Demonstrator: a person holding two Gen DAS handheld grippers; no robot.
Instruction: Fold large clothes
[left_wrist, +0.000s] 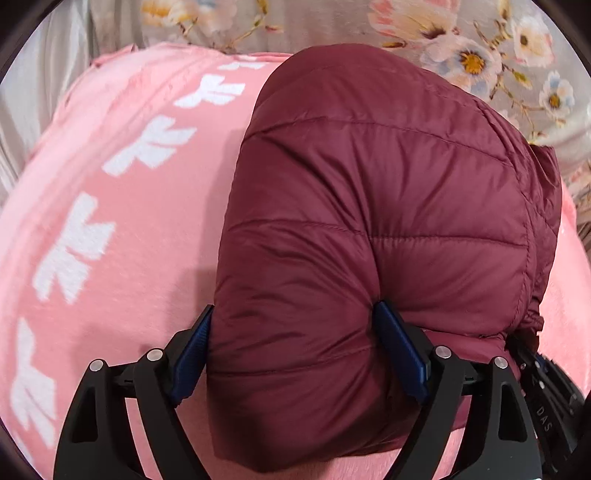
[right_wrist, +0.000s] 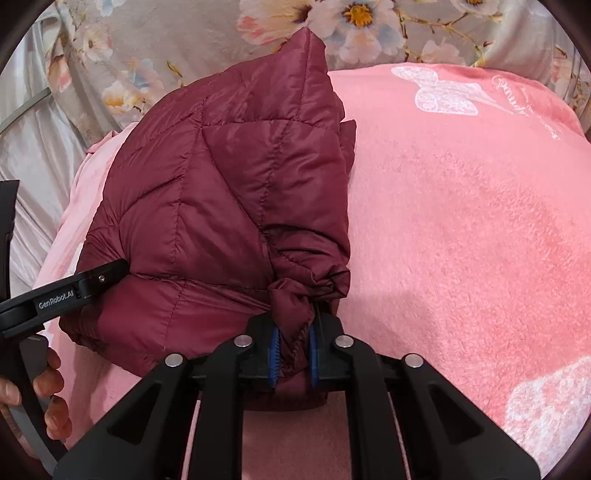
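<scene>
Right gripper (right_wrist: 293, 356) pinches the jacket's (right_wrist: 221, 192) bunched edge while left gripper (left_wrist: 295, 354), spread wide, clasps its padded bulk, apparently steadying the fold over the blanket (right_wrist: 461, 221).

The near end of the maroon puffer jacket (left_wrist: 369, 229) drops below the left gripper (left_wrist: 295, 354), whose fingers straddle a thick fold, so whether the pads truly pinch it cannot be told. Between the right gripper (right_wrist: 293, 354) jaws, the bunched cuff hides the inner pad faces, and the jacket's underside below them is out of sight. Left of those jaws, a hand (right_wrist: 44, 391) and the other gripper's body are cut off by the frame edge, while far ahead and right the script on the pink blanket (right_wrist: 461, 221) is too small to read.
</scene>
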